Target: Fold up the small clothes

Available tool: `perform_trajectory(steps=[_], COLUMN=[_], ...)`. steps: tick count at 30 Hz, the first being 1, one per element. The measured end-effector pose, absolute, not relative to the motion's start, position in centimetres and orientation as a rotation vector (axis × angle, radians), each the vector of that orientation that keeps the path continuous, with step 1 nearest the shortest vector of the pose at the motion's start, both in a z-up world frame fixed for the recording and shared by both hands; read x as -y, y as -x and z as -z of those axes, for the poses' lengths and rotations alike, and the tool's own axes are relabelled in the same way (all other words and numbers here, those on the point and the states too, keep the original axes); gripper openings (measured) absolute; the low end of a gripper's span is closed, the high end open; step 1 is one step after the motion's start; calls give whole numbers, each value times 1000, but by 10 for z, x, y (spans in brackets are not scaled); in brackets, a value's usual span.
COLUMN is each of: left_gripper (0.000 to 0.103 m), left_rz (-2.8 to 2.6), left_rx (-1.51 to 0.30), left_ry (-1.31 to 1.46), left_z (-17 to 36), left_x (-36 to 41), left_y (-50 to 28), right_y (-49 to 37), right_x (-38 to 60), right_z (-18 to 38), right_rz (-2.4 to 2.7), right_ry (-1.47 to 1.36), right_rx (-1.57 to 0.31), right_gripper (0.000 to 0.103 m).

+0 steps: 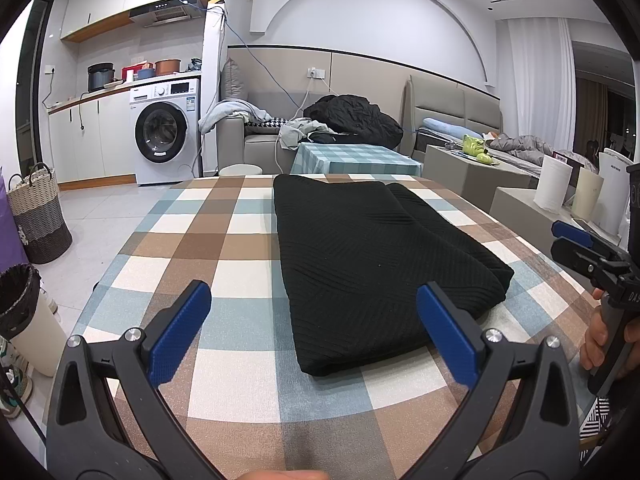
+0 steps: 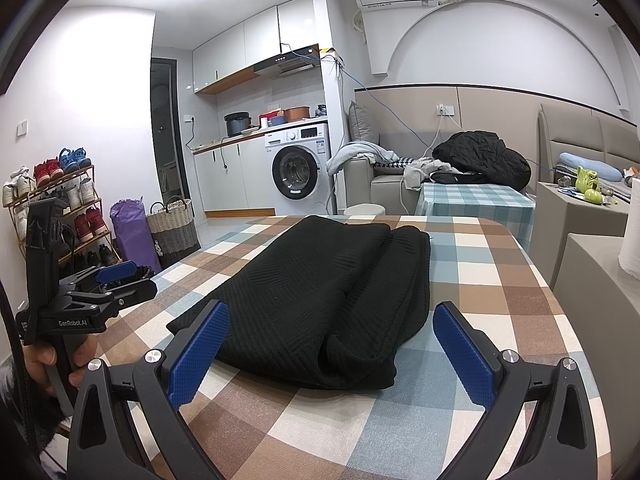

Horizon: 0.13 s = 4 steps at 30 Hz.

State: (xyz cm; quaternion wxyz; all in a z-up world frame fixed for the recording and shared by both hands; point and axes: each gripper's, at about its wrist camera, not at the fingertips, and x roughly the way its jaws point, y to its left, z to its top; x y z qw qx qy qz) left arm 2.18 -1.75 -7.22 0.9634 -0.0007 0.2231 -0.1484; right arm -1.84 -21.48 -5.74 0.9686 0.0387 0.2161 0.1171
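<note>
One folded black garment (image 1: 372,264) on checked table (image 1: 224,240), two grippers, left (image 1: 316,324) and right (image 2: 332,348), jaws spread wide, empty, left one marked "GenRobot.AI".

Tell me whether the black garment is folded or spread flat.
Folded: the black garment lies in a long, layered bundle on the checked tablecloth, with doubled edges.

- Left gripper (image 1: 314,330): jaws spread wide, blue pads empty, held low and level.
- Right gripper (image 2: 332,350): jaws spread wide, blue pads empty, held low and level.
- Right hand (image 1: 600,340): wrapped round its handle.
- Left hand (image 2: 60,360): wrapped round its handle.
</note>
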Motion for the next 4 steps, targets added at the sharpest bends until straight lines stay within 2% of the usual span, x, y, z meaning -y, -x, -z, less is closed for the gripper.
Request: perform_trajectory(steps=[4], left_gripper=[102], left_rz=[297], left_rx=[-452], left_ry=[2], left_z=[71], left_x=[17], left_y=[-22], right_y=[19], right_x=[214], right_z=[57], right_rz=[-237], right_ry=[-79], right_rx=[-437], right_gripper=[103])
